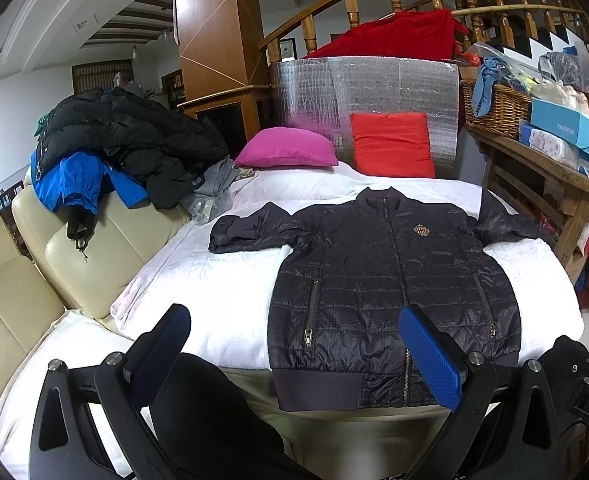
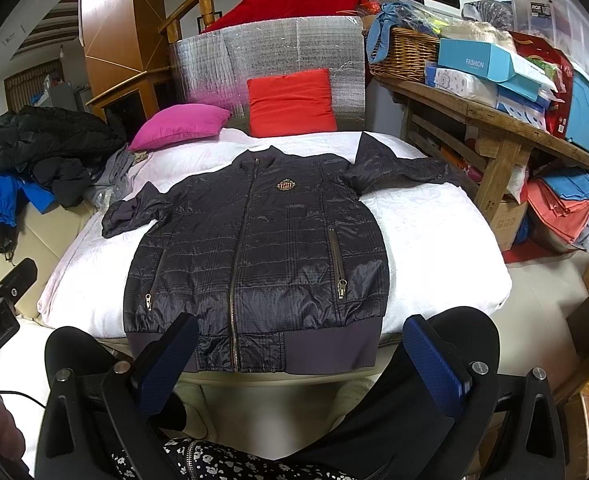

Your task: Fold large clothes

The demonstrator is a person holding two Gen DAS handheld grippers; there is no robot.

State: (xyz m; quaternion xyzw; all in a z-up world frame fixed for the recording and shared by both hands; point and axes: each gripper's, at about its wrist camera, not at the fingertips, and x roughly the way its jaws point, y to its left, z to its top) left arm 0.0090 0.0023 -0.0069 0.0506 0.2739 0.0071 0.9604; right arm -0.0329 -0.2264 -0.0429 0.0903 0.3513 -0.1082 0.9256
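A dark quilted jacket (image 1: 390, 292) lies flat, front up and zipped, on a white padded surface (image 1: 214, 292), sleeves spread to both sides. It also shows in the right wrist view (image 2: 254, 248) on the same white surface (image 2: 434, 232). My left gripper (image 1: 300, 354) is open and empty, held in front of the jacket's hem, left of its middle. My right gripper (image 2: 304, 360) is open and empty, held just in front of the hem. Neither touches the jacket.
A pile of black and blue coats (image 1: 110, 148) lies on the cream sofa (image 1: 74, 256) at left. A pink cushion (image 1: 286, 148) and a red cushion (image 1: 392, 144) stand behind the jacket. A cluttered wooden table (image 2: 494, 116) with a basket (image 2: 406, 56) is at right.
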